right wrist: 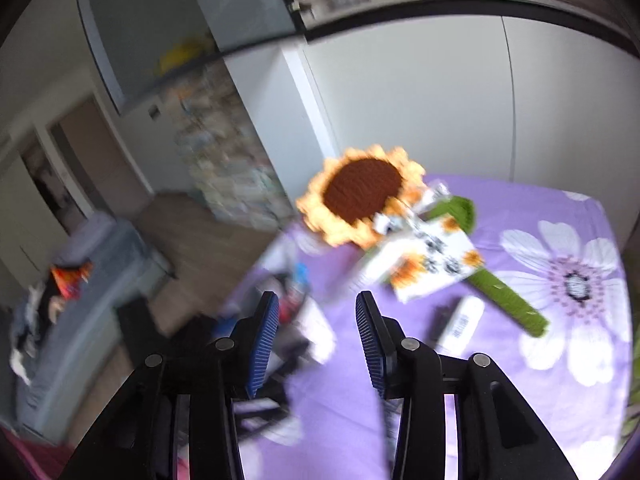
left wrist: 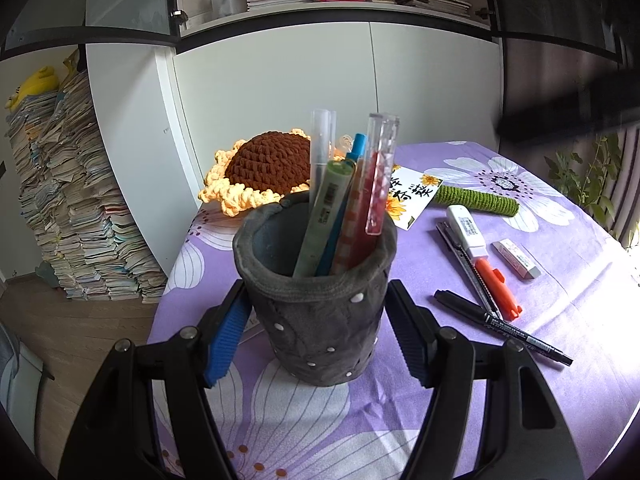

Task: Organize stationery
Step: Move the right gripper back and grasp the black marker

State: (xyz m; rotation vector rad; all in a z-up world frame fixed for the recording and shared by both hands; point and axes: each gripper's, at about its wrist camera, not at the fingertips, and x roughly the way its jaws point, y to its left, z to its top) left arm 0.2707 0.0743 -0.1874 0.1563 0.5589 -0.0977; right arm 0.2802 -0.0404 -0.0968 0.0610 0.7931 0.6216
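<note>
Left wrist view: my left tongs [left wrist: 320,332] clamp the dark grey felt pen cup [left wrist: 316,300], which stands upright on the desk's purple flower-print cloth [left wrist: 560,300] with several pens [left wrist: 344,200] inside. To its right on the cloth lie a black marker [left wrist: 504,328], an orange highlighter [left wrist: 498,288], a white eraser [left wrist: 516,259] and a white correction tape [left wrist: 466,226]. Behind sits a crocheted sunflower [left wrist: 264,168]. My right tongs [right wrist: 318,340] gape over the cloth, nothing between them. White cabinet doors [left wrist: 280,100] back the desk; stacked books [left wrist: 68,208] stand on the wooden floor.
</note>
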